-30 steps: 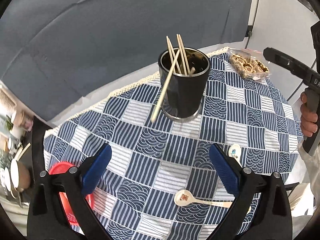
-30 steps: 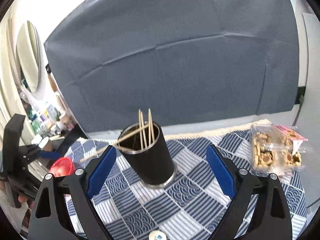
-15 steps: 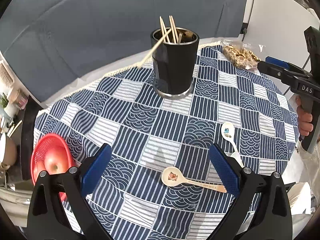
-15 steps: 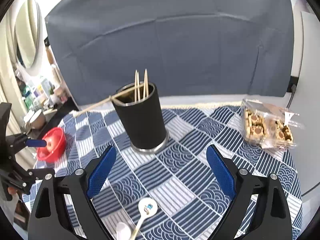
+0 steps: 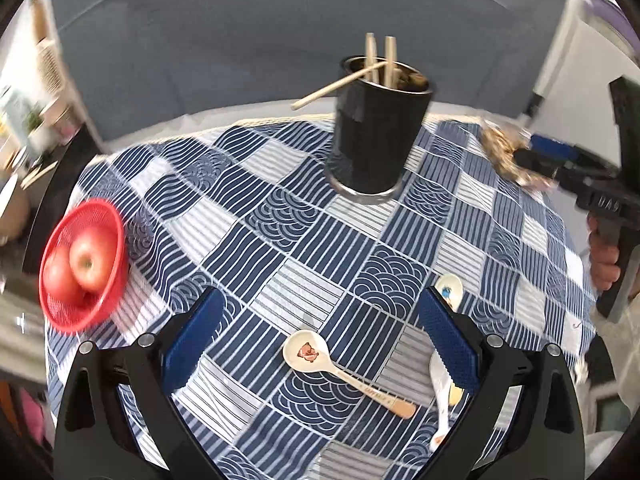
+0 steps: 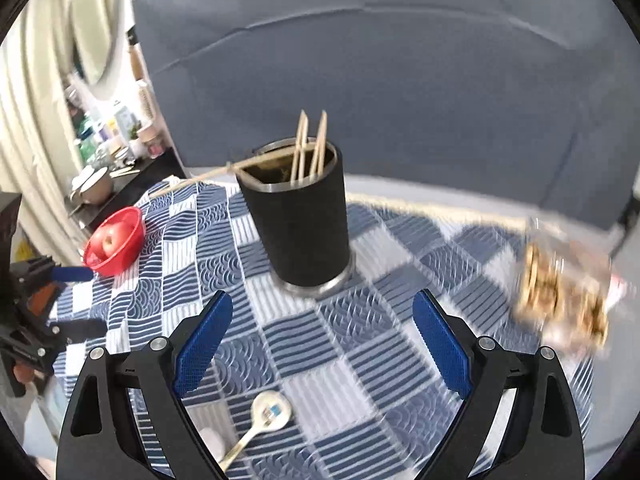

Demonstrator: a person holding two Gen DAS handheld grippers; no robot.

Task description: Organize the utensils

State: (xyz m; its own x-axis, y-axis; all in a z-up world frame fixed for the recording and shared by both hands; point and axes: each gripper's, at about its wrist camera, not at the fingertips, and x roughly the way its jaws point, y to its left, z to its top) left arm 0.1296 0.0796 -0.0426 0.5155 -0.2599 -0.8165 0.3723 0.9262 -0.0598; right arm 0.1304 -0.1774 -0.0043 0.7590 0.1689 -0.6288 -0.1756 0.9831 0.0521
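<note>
1. Left gripper: standing wide, holding nothing, hovering over spoons.
2. Right gripper: gaping wide, empty.
3. Cup: sitting on cloth, holding chopsticks.
4. Basket: carrying apples.

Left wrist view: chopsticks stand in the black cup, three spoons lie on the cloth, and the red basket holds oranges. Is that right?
Not quite. The red basket holds apples, not oranges, as the left wrist view shows. The rest stands: chopsticks in the black cup, three spoons on the cloth.
</note>
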